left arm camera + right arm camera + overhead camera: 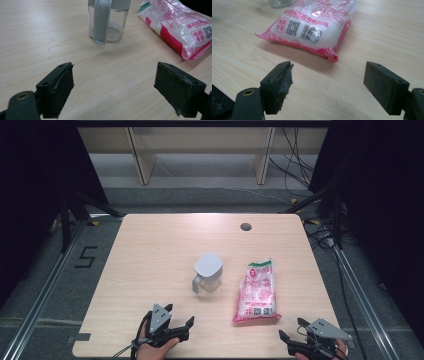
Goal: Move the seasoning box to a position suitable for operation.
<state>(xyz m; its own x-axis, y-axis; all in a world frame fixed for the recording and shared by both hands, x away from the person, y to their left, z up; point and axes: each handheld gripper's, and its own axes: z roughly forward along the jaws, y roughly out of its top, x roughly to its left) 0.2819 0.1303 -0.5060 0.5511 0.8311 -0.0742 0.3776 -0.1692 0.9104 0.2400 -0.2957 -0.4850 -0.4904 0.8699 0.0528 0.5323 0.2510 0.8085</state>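
A clear jug (208, 272) with a grey lid and handle stands upright near the table's middle; the left gripper view shows its handle side (105, 21). To its right lies a pink and white bag of white grains (257, 291) (180, 23) (312, 23). My left gripper (178, 316) (113, 87) rests near the front edge, a short way in front of the jug, open with nothing between its jaws. My right gripper (292, 330) (328, 86) sits at the front right, just short of the bag's near end, also open and empty.
The light wooden table (150, 250) has a round cable hole (245, 226) at its far right. Black stands and cables flank the table on both sides, with wooden furniture legs on the floor beyond.
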